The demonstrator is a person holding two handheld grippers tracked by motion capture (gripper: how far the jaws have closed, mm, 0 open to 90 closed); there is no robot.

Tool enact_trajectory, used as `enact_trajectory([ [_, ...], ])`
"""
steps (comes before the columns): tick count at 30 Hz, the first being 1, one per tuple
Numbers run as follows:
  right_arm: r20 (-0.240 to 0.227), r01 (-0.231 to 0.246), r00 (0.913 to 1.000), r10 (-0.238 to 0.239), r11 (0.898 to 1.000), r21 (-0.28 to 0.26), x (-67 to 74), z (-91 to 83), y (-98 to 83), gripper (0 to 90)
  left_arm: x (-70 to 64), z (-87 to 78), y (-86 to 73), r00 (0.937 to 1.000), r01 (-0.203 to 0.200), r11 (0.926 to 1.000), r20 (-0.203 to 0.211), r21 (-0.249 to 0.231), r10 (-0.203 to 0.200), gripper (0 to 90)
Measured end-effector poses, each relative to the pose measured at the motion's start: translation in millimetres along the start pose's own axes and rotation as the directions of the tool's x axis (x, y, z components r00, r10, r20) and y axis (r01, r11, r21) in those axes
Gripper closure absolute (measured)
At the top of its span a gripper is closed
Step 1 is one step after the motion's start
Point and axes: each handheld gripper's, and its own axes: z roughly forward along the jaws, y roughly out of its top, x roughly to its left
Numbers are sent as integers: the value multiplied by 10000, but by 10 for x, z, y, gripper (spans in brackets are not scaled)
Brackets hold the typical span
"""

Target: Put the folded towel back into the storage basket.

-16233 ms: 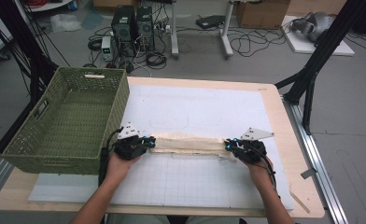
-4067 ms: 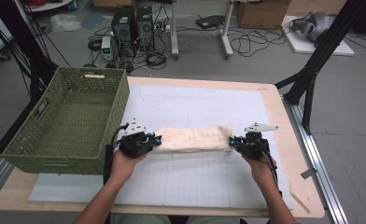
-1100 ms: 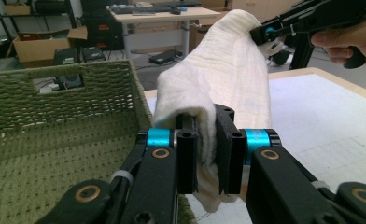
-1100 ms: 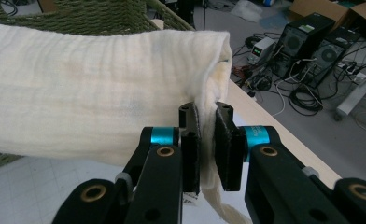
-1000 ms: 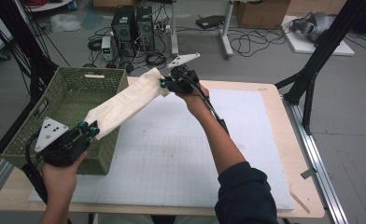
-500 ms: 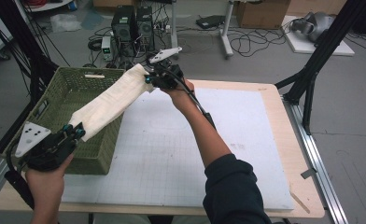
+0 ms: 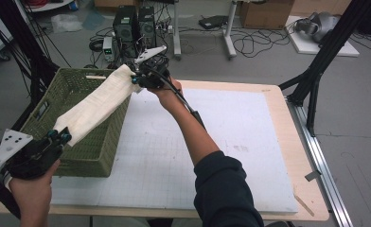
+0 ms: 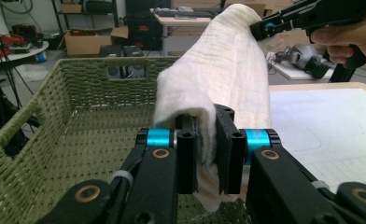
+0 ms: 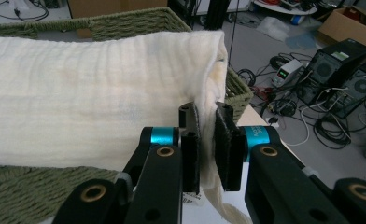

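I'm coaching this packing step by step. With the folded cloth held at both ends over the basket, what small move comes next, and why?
Probably lower both ends together into the basket. The left gripper and right gripper are each shut on an end of the cloth, which hangs stretched above the basket's opening, not resting inside it, so letting go now might drape it over the rim.

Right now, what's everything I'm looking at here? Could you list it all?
towel: one, cream, folded long, held in the air between the two grippers, over the basket
basket: one, green wicker, on the table's left side
mat: one, white with a grid, covering most of the table
table: one, pale wood
computers: two, black, on the floor beyond the table
boxes: cardboard, brown, far floor
cables: many, black, far floor
left gripper: black with blue rings, shut on the towel's near end
right gripper: same, shut on the towel's far end
hands and forearms: two, right sleeve dark
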Motion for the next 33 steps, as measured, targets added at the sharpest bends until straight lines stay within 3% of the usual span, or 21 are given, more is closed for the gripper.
enact_trajectory([
  [25,-340,461,9984,-458,9989,70,202,472,388,823,246,-128,-66,9964,358,9994,-773,-38,-360,801],
  [33,-438,461,9980,-454,9988,162,248,602,401,822,289,-153,-78,9949,388,9992,-930,-28,-389,801],
])
